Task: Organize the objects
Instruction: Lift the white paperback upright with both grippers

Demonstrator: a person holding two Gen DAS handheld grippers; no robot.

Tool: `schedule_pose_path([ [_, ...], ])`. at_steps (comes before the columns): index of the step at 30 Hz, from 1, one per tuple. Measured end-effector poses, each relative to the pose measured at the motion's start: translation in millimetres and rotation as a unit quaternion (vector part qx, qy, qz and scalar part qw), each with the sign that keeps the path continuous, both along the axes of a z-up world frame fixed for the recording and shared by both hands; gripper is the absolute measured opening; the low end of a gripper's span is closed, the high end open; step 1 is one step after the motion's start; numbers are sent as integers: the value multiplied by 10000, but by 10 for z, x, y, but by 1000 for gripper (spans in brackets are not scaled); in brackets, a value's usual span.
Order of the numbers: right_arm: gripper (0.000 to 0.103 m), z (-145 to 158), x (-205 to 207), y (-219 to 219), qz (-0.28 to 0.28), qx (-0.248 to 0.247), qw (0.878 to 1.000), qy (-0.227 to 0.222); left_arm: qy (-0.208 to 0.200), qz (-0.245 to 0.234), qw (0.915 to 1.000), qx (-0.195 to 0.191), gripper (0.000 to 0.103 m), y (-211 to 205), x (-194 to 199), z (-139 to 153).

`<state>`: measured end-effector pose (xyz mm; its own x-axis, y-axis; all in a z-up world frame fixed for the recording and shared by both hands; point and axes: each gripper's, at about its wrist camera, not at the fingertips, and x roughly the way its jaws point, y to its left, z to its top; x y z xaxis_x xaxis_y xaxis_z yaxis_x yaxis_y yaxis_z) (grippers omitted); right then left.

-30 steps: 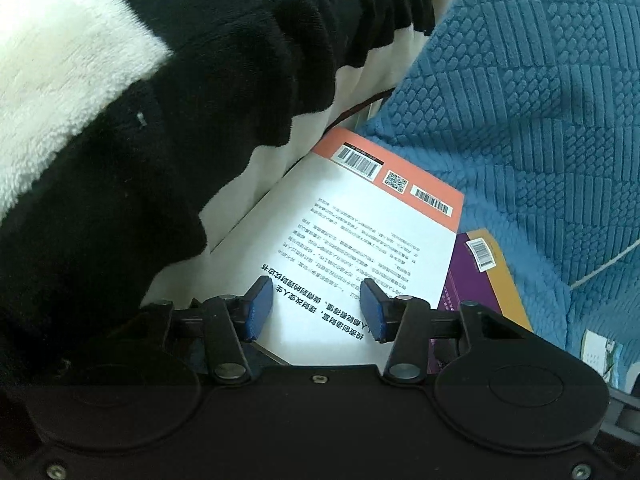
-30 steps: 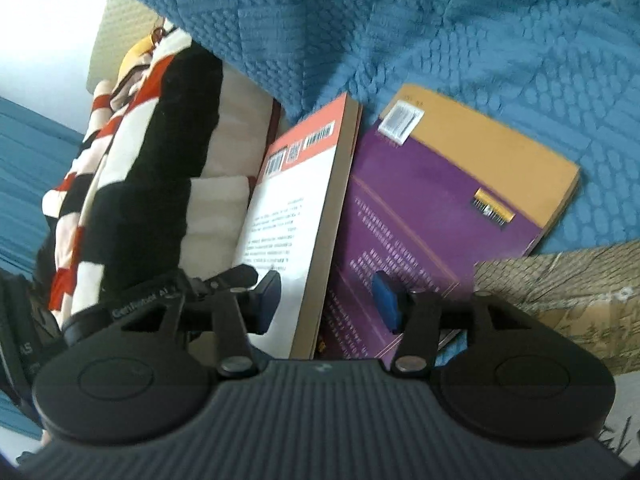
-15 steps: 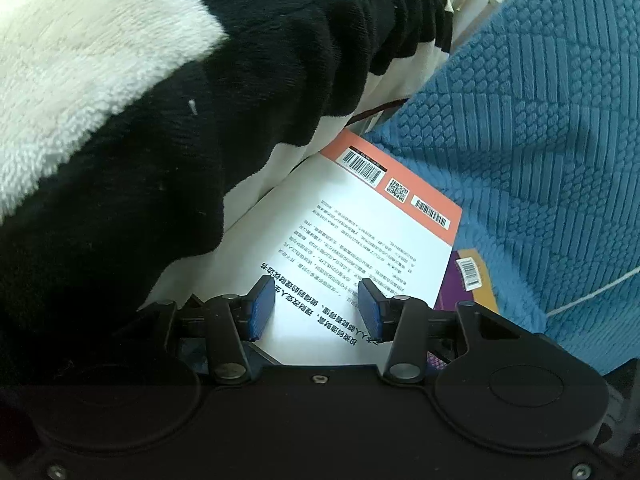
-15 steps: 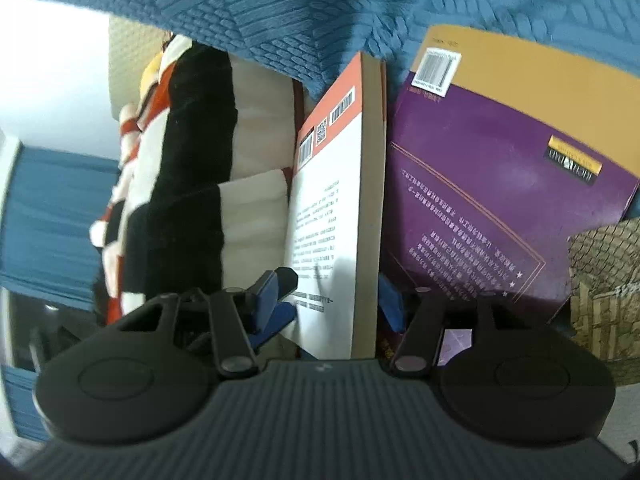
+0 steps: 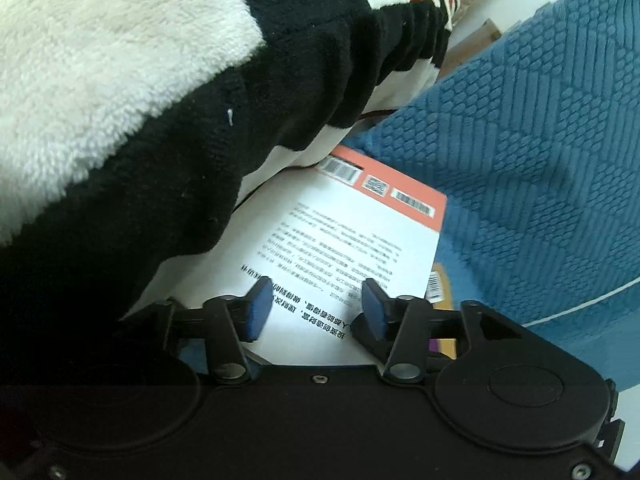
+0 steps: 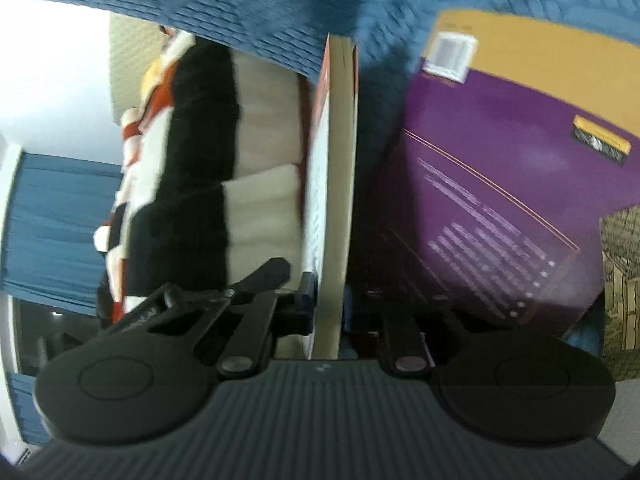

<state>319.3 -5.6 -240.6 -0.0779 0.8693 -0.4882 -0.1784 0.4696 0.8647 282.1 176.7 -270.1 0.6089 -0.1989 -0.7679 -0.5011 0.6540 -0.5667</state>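
A white book with an orange band and barcodes lies against a fleecy black-and-white blanket. My left gripper hovers over the book's printed cover; its jaws are opening, their blue pads apart and gripping nothing. In the right wrist view the same book shows edge-on. My right gripper is closing on its lower page edge, with the pads pressed against both covers. A purple book with a yellow band lies just right of it, and its corner peeks out in the left wrist view.
A blue quilted cover spreads under and beyond the books. The striped blanket rises on the left. A brown patterned book or box sits at the right edge.
The right jaws have gone from wide around the white book's edge to clamped on it, and the book now shows edge-on. The left jaws have widened a little and that view has rolled.
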Motion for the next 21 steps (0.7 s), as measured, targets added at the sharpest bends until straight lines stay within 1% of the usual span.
schedule_pose_path([
  [1, 16, 52, 6, -13, -2, 11, 10000, -92, -43, 29, 9999, -109, 59, 21, -9, 0],
  [3, 15, 128, 23, -51, -24, 21, 9998, -206, -131, 73, 9995, -285, 63, 62, -33, 8],
  [7, 15, 207, 93, -174, -132, 44, 9997, -224, -258, 61, 9989, -388, 65, 78, -61, 20],
  [11, 15, 270, 169, -290, -239, 102, 9994, -225, -284, 53, 9982, -519, 66, 91, -80, 11],
  [15, 15, 364, 212, -452, -302, 129, 9988, -366, -165, 28, 9977, -651, 67, 83, -97, -46],
  [19, 15, 418, 255, -593, -417, 172, 9980, -443, 52, -62, 9983, -585, 68, 19, -116, -103],
  [21, 15, 424, 277, -669, -497, 170, 9977, -438, 190, -108, 9979, -611, 69, -6, -119, -146],
])
